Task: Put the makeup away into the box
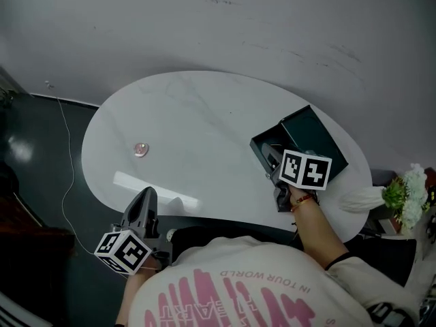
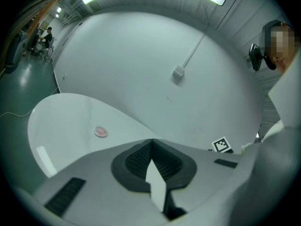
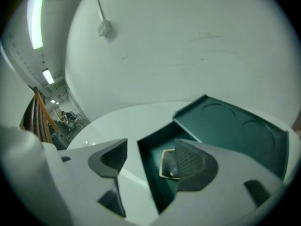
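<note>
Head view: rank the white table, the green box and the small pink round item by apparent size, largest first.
1. White table, by far the largest.
2. Green box, lid open, at the table's right end.
3. Pink round item, tiny, on the table's left part.

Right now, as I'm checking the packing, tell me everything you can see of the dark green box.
The dark green box stands open on the white table, near its right end. Its lid is swung back, two round recesses inside. A small dark pale-rimmed item lies in the base. The open right claw hovers over it; contact unclear.
</note>
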### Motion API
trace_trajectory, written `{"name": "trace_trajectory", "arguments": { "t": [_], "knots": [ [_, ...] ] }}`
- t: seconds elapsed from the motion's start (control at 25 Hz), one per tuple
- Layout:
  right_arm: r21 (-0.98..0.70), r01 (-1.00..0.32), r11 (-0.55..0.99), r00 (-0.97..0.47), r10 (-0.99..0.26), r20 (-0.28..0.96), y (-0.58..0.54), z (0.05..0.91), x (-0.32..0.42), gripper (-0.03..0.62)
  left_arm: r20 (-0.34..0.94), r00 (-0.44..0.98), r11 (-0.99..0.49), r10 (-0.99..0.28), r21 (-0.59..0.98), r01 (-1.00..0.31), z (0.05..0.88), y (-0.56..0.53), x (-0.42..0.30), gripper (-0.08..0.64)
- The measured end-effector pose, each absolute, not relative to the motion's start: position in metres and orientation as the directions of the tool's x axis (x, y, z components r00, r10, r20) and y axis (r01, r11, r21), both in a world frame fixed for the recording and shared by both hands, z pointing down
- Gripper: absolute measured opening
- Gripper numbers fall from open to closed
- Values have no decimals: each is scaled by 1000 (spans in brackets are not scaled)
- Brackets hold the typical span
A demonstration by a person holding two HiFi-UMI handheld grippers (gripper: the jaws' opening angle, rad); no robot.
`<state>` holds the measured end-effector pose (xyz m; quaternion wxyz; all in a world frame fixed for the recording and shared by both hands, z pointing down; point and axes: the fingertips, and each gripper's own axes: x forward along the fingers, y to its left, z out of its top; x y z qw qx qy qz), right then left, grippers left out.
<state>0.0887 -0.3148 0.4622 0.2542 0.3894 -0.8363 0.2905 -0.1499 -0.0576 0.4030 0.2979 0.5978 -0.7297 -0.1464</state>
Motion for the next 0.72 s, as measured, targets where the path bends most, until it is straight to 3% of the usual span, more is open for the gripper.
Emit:
{"name": "trace_trajectory", "arguments": {
  "t": [0.24, 0.48, 0.72],
  "knots": [
    [-346, -615, 709, -720, -324, 614, -259, 449, -4, 330, 265, -93, 238, -960, 594, -768, 412, -63, -187, 3],
    [-359, -534, 766, -689, -148, 709, -181, 498, -83, 330, 271, -30, 195, -962, 609, -769, 414, -67, -240, 3],
    [-331, -488, 808, -663, -97, 742, -149, 519, -167, 331, 285, -6, 184, -958, 602, -777, 418, -56, -310, 3]
  ]
}}
